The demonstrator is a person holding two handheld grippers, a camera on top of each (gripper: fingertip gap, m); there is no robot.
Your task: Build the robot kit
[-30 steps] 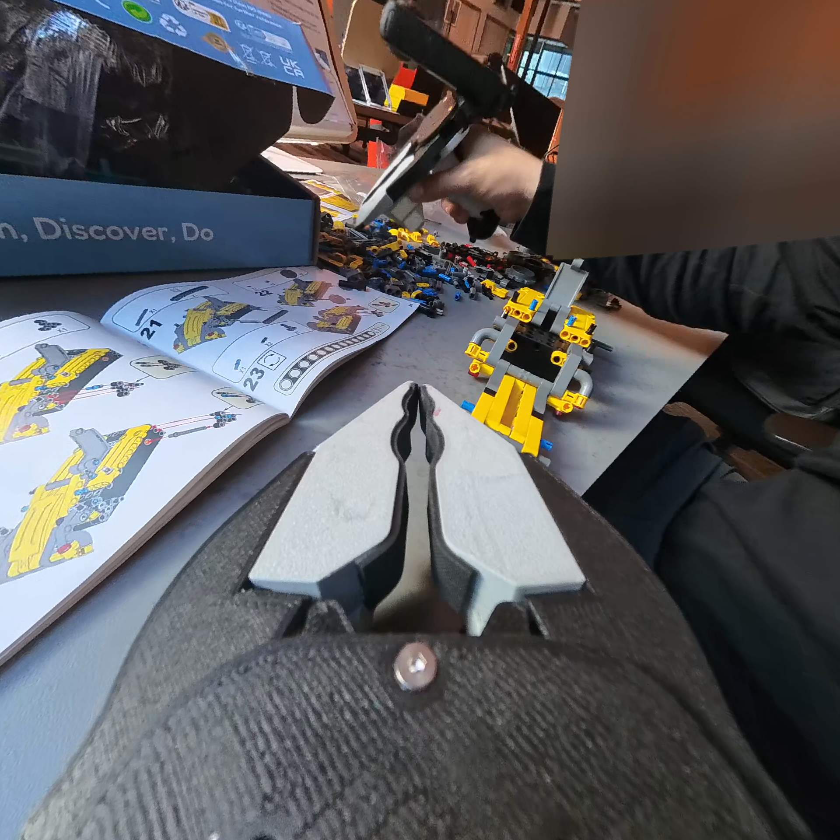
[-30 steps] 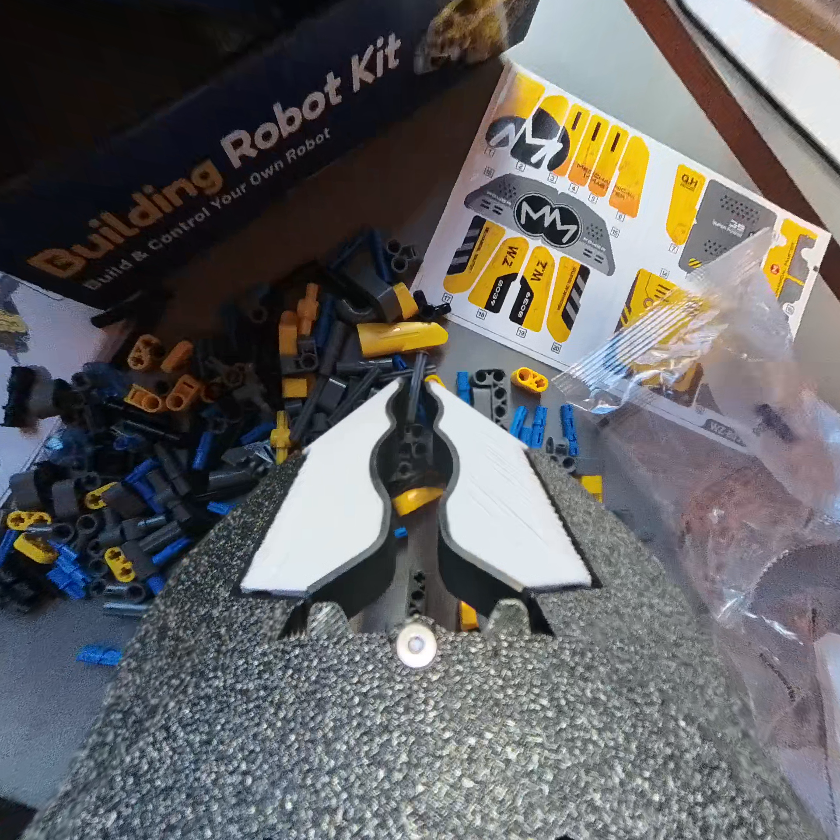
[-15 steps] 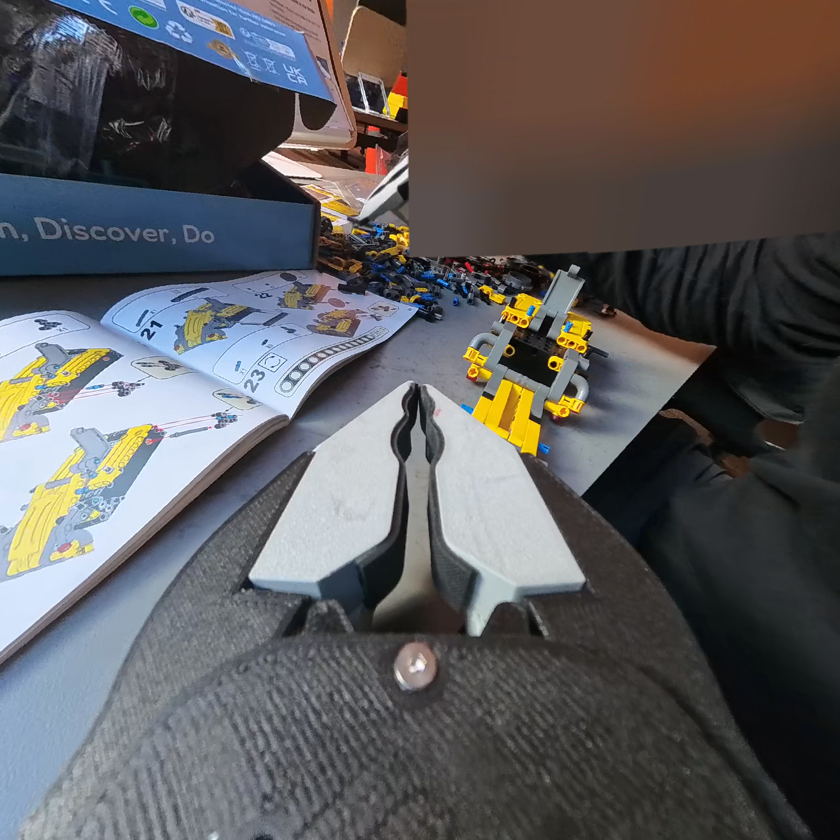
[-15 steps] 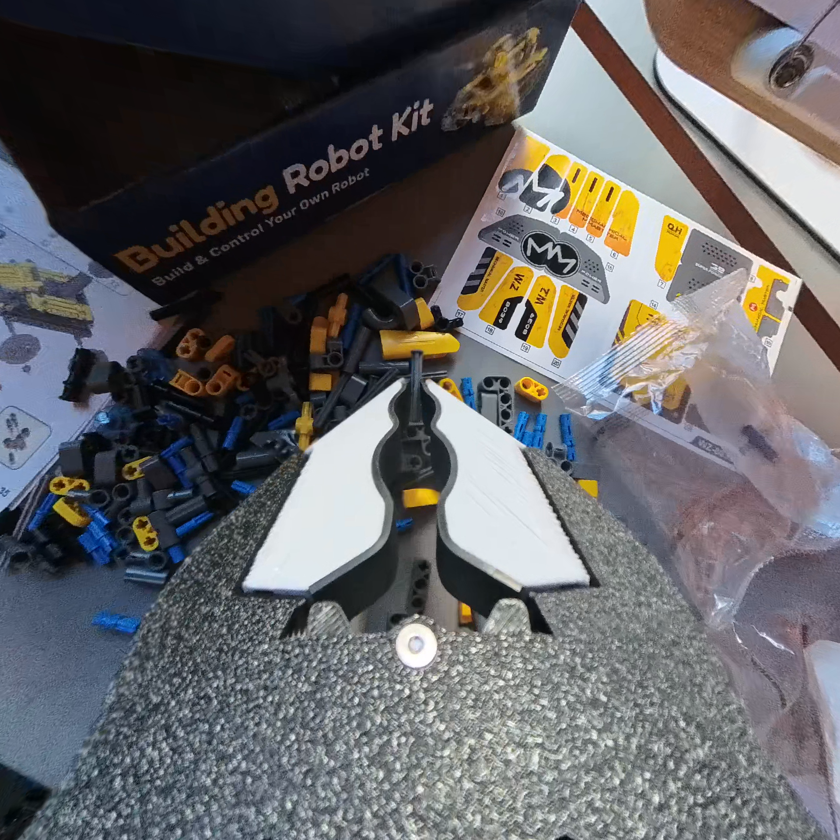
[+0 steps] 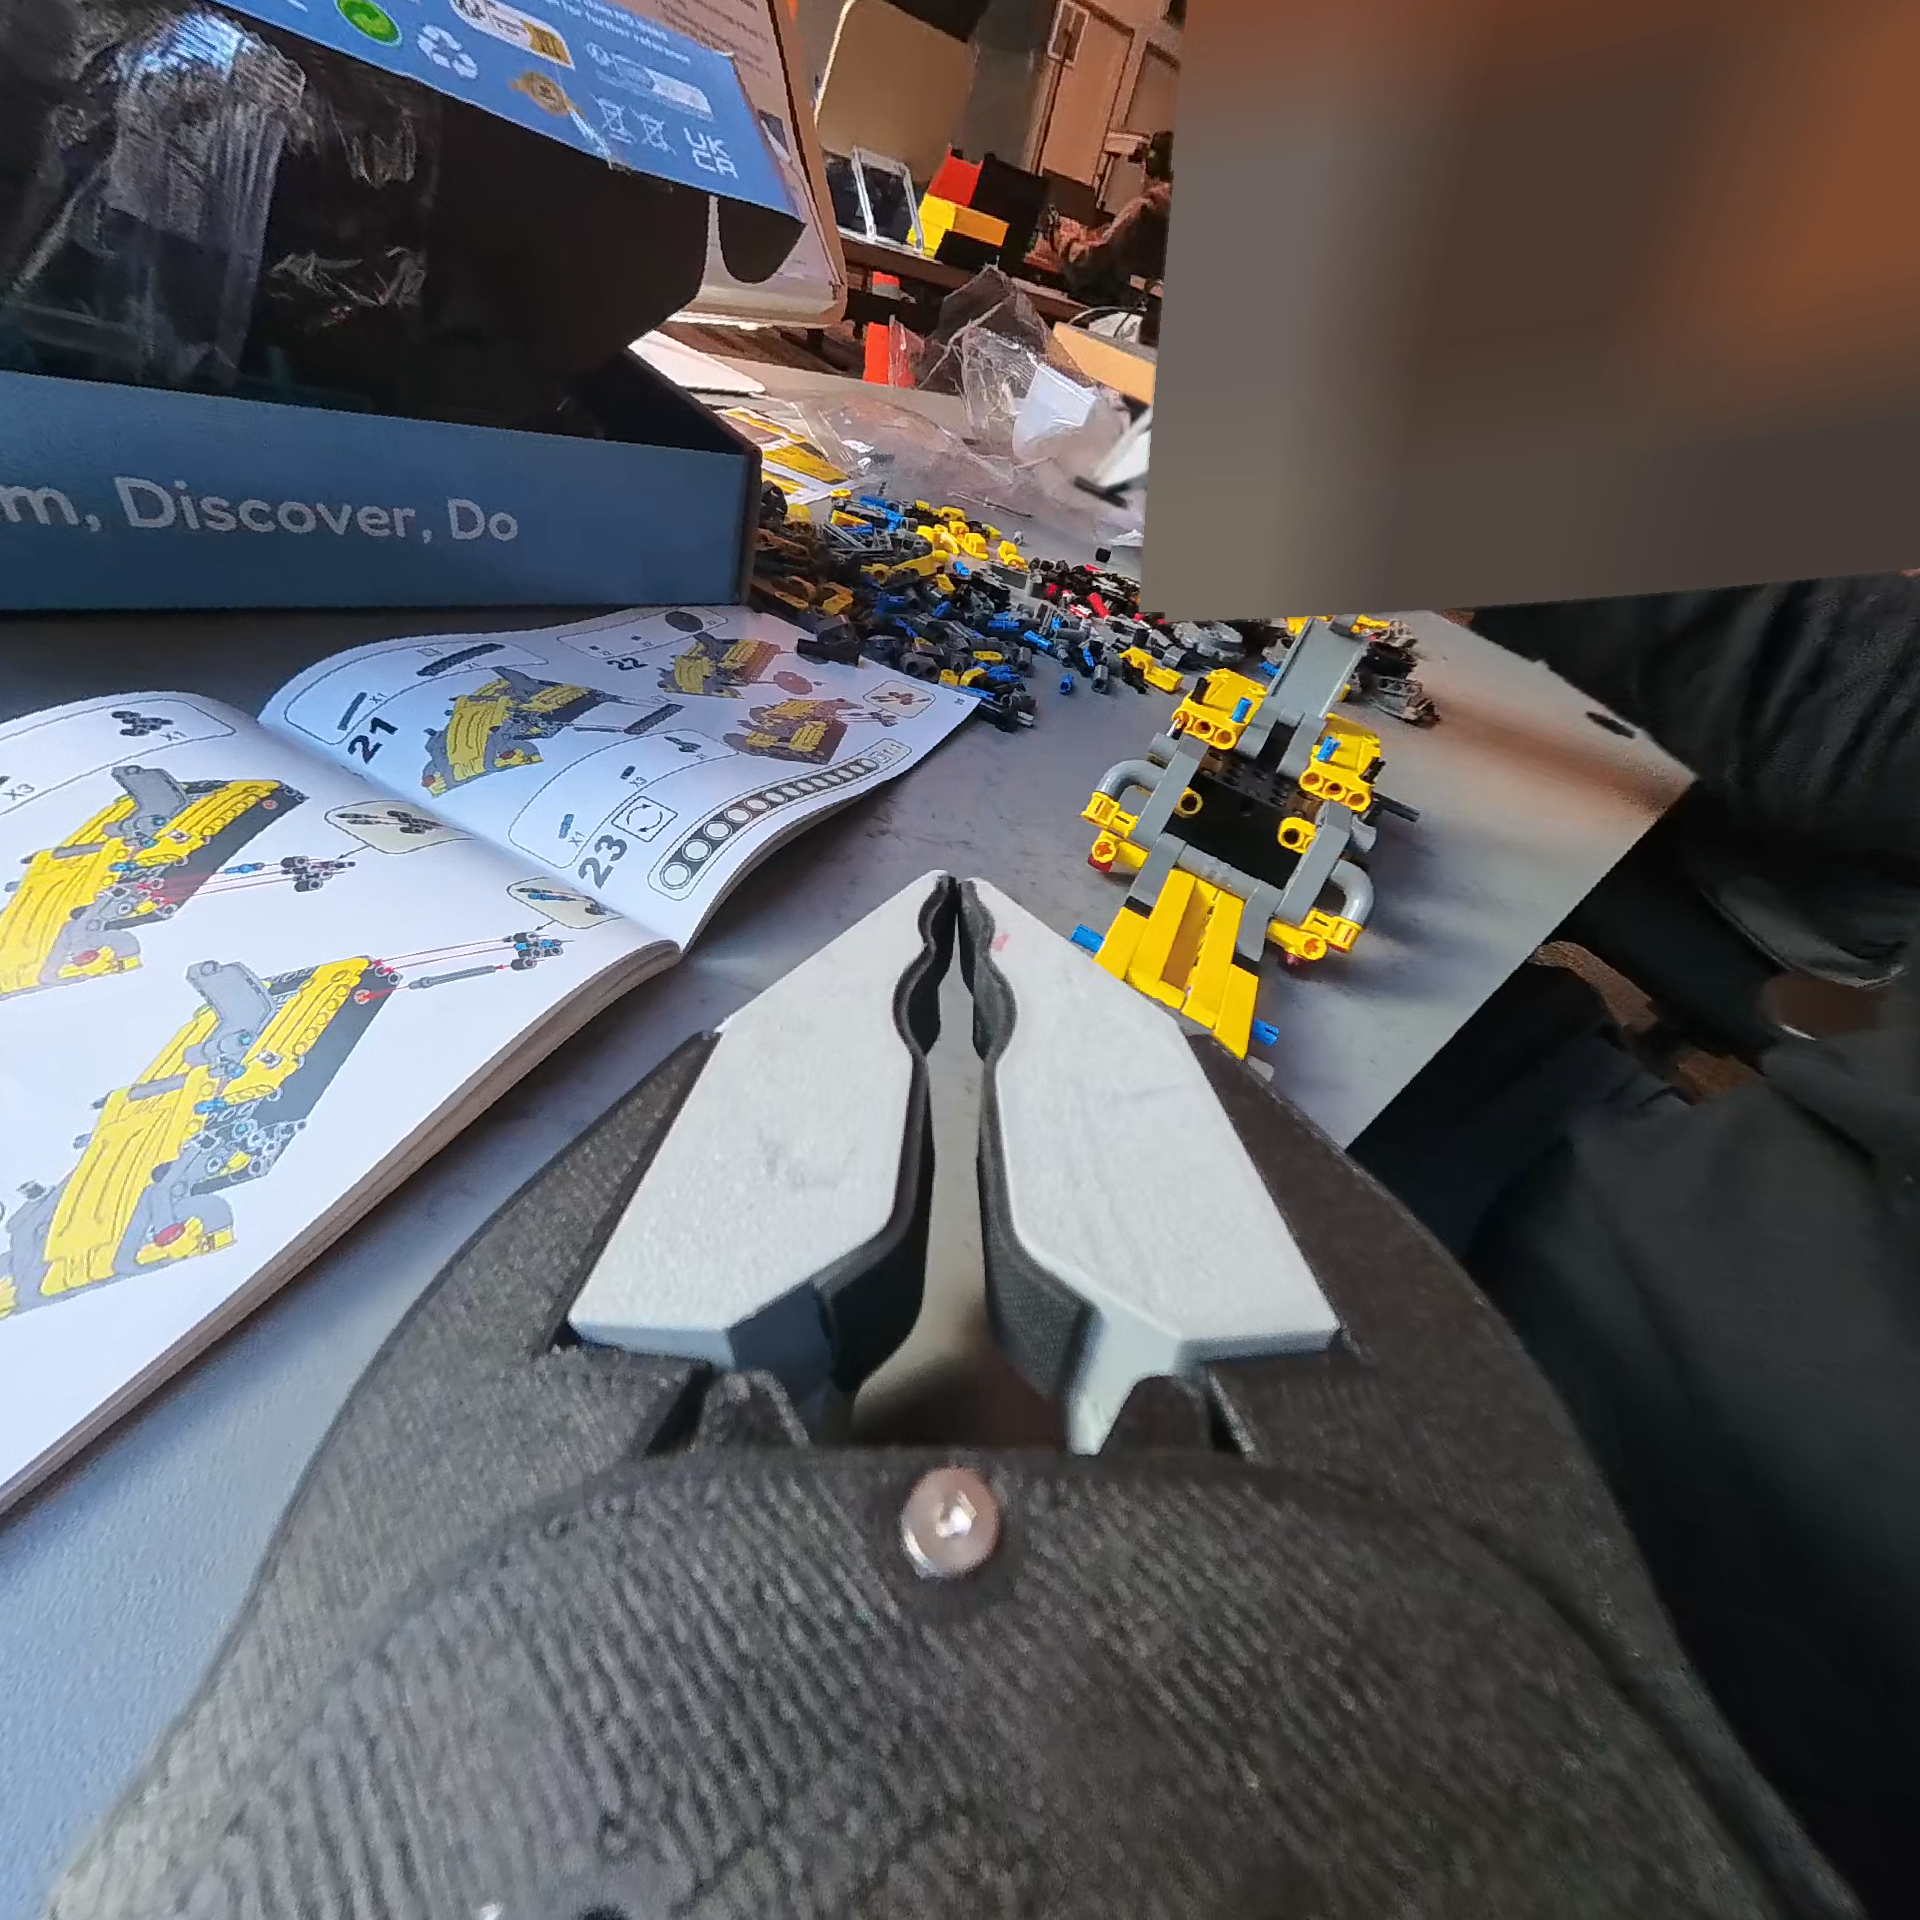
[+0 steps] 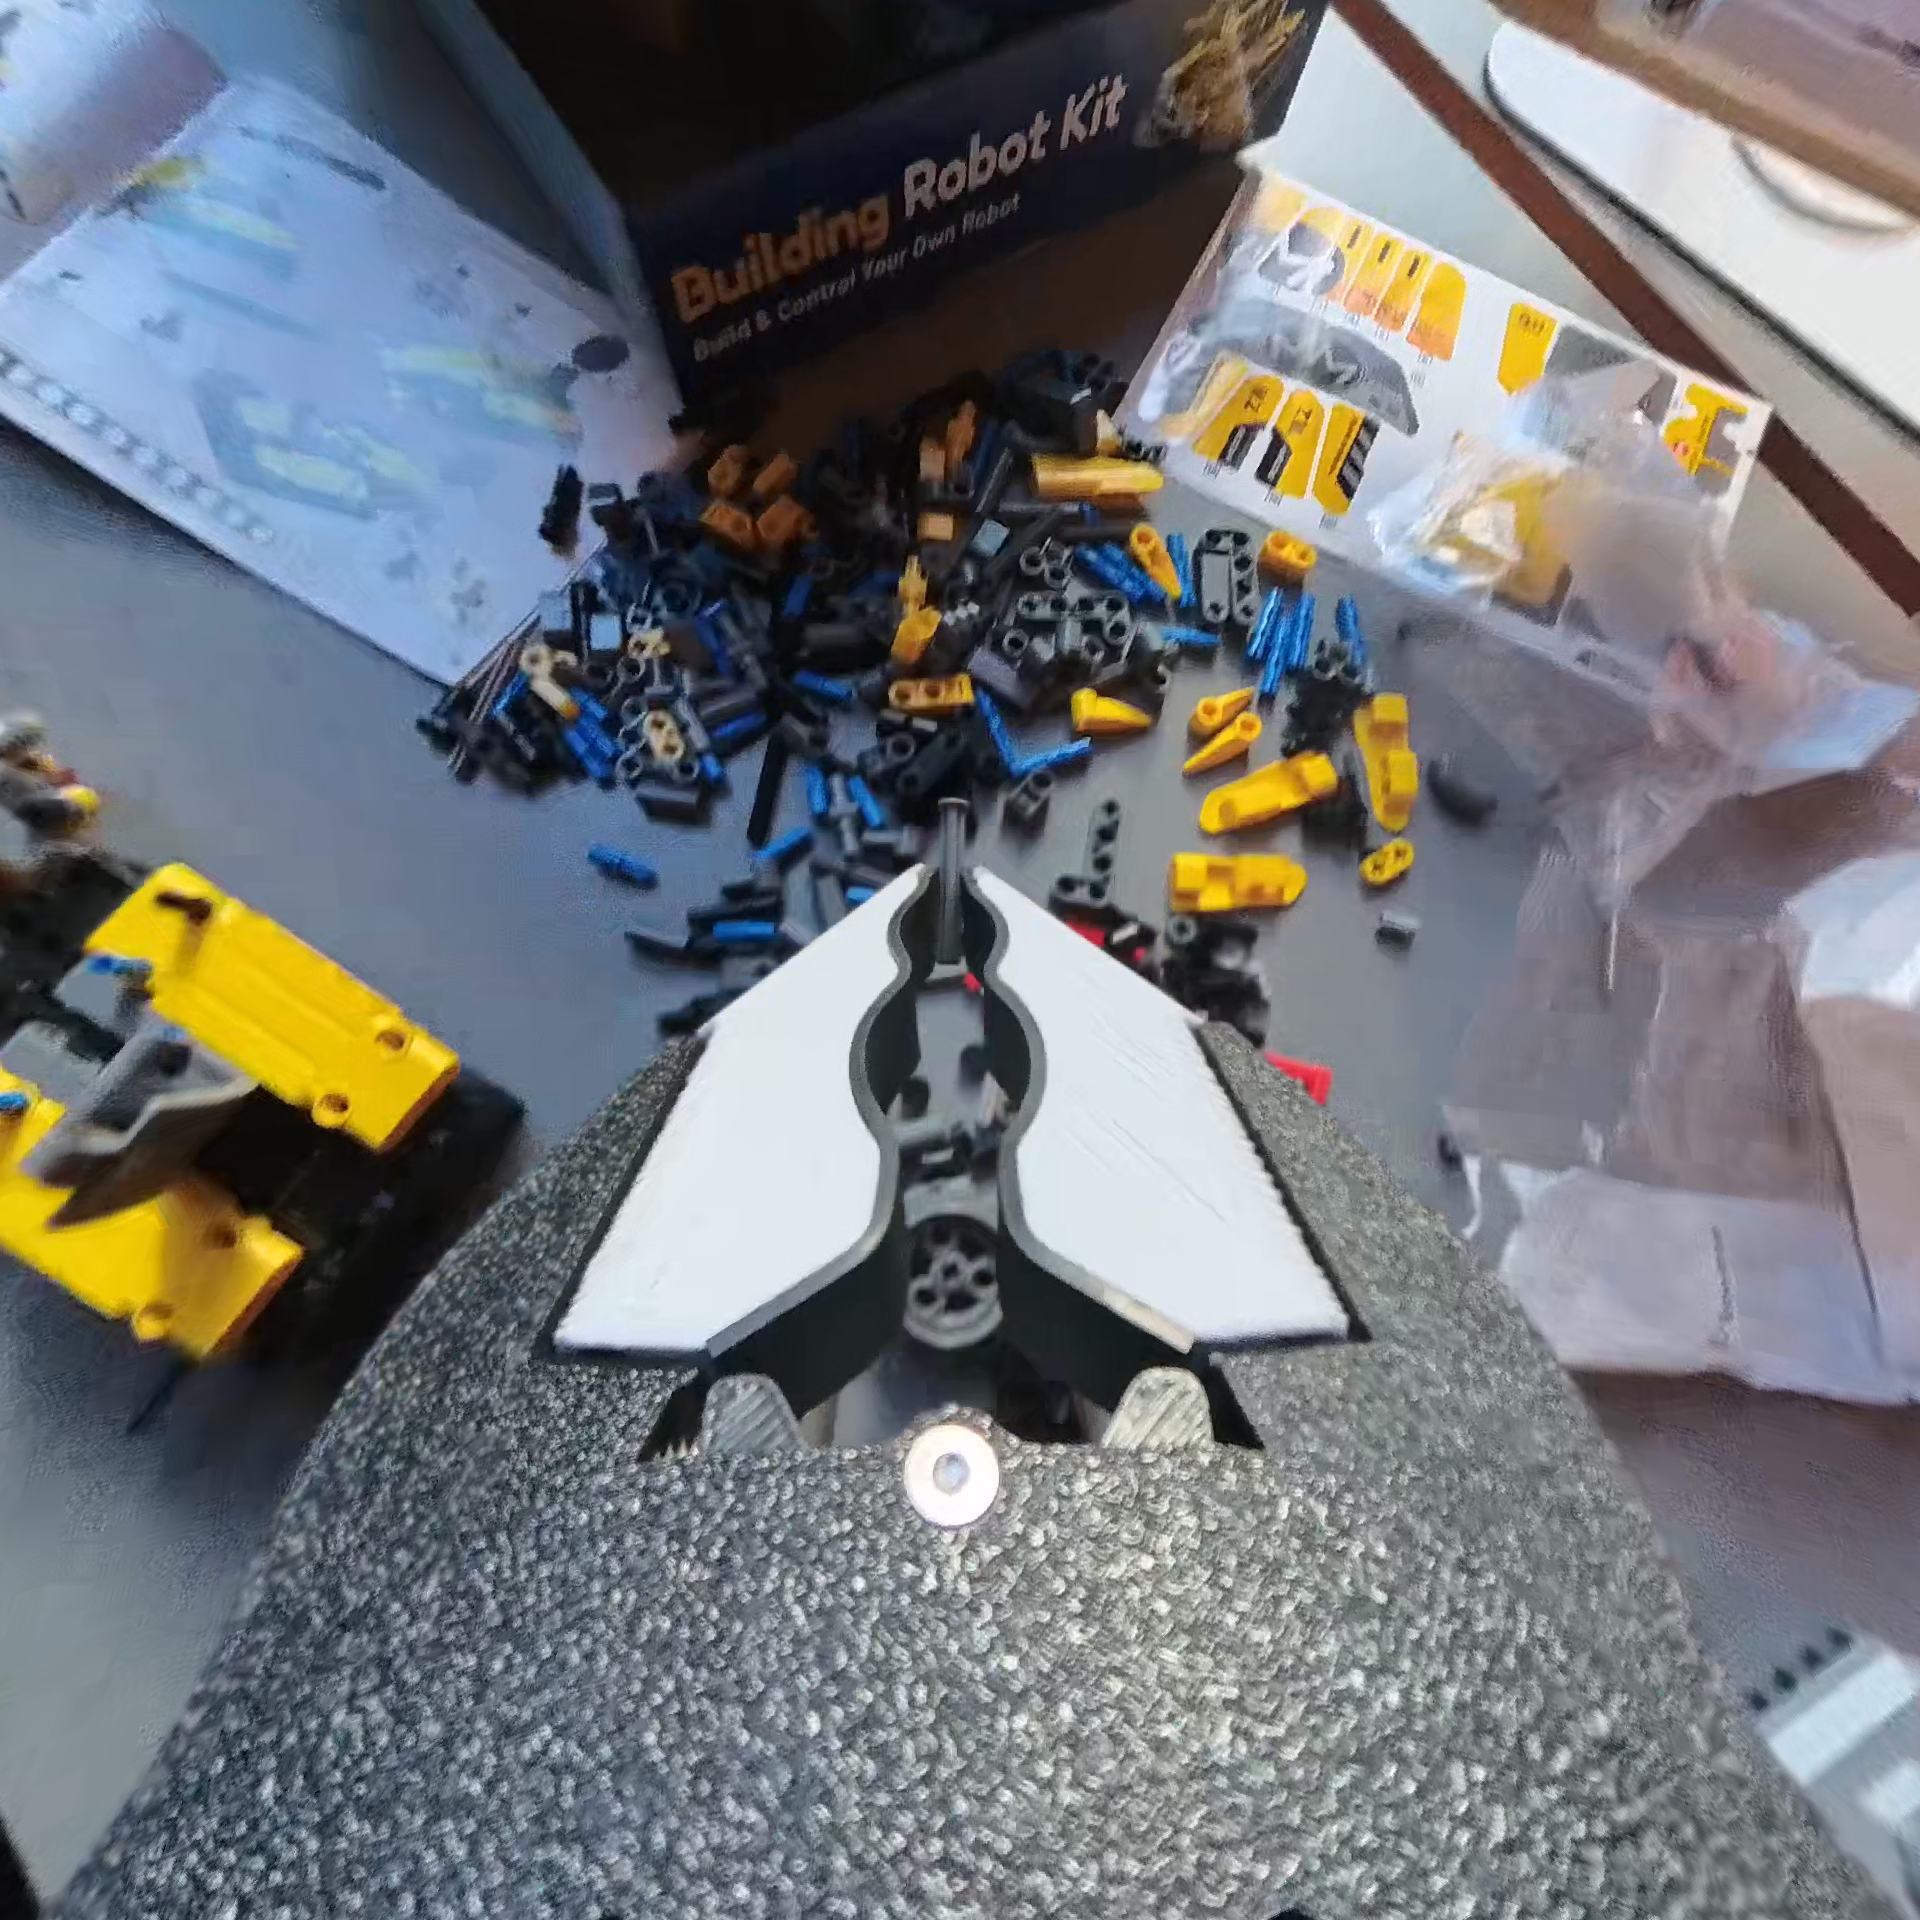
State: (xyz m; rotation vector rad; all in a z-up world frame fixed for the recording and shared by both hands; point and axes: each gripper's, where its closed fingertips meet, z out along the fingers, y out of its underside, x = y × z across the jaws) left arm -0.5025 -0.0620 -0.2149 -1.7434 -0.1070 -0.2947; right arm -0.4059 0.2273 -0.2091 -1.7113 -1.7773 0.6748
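Note:
My left gripper (image 5: 954,896) is shut and empty, low over the grey table (image 5: 914,821), between an open instruction booklet (image 5: 436,831) and a half-built yellow, grey and black model (image 5: 1236,831). My right gripper (image 6: 948,878) is shut on a thin black axle (image 6: 948,842) whose end sticks out past the tips. It hangs above a pile of loose blue, black and yellow parts (image 6: 935,665). The same model shows blurred at the left of the right wrist view (image 6: 208,1101). The pile also shows in the left wrist view (image 5: 956,603).
A dark blue kit box stands behind the booklet (image 5: 374,499) and behind the pile (image 6: 894,208). A sticker sheet (image 6: 1351,395) and clear plastic bags (image 6: 1714,935) lie to the right. A person in dark clothing (image 5: 1714,1143) sits at the table's right edge.
My right gripper has lifted and pulled back from the pile with the black axle, so the model and booklet come into its view. My left gripper has not moved.

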